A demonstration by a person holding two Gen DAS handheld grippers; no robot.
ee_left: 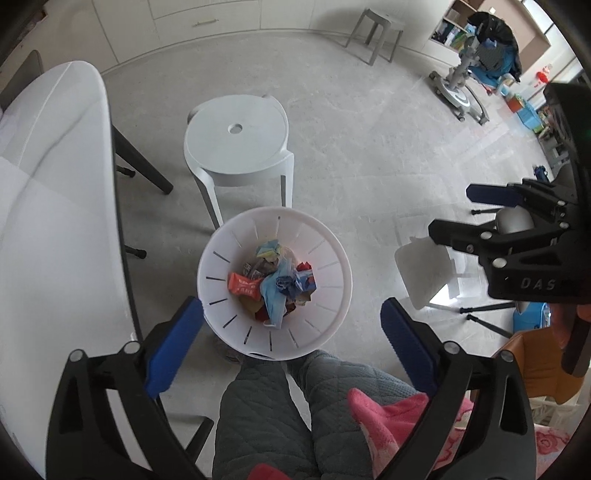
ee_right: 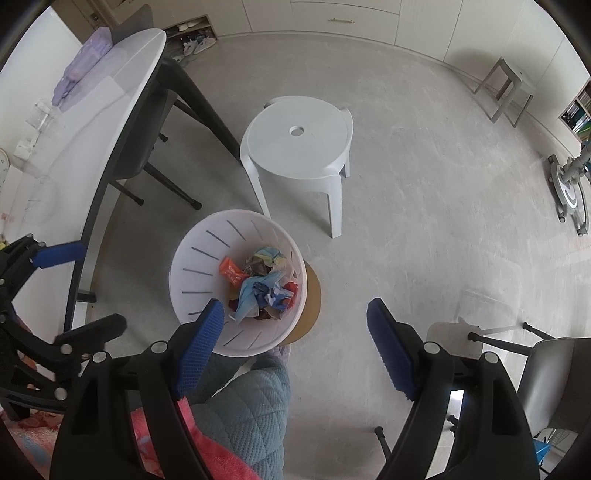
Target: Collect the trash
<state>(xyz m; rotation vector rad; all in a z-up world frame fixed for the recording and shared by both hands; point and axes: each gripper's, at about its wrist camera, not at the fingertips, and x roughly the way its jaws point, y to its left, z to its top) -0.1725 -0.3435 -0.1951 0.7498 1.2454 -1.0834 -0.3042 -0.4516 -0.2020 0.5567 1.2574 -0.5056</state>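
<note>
A white slotted wastebasket [ee_left: 221, 254] stands on the floor, holding several crumpled wrappers [ee_left: 275, 282], among them an orange packet and blue paper. It also shows in the right wrist view [ee_right: 192, 258] with the trash [ee_right: 258, 284] inside. My left gripper [ee_left: 291, 343] is open and empty above the basket's near rim. My right gripper [ee_right: 295, 343] is open and empty, just right of the basket. The right gripper also shows at the right edge of the left wrist view [ee_left: 461, 214], and the left gripper at the left edge of the right wrist view [ee_right: 74, 288].
A white round stool [ee_left: 236, 140] stands just beyond the basket. A white table [ee_left: 48, 177] with dark legs is at the left. The person's quilted legs [ee_left: 280, 406] are below the grippers. A chair [ee_right: 546, 376] is at the right, a grey stool [ee_left: 376, 33] far back.
</note>
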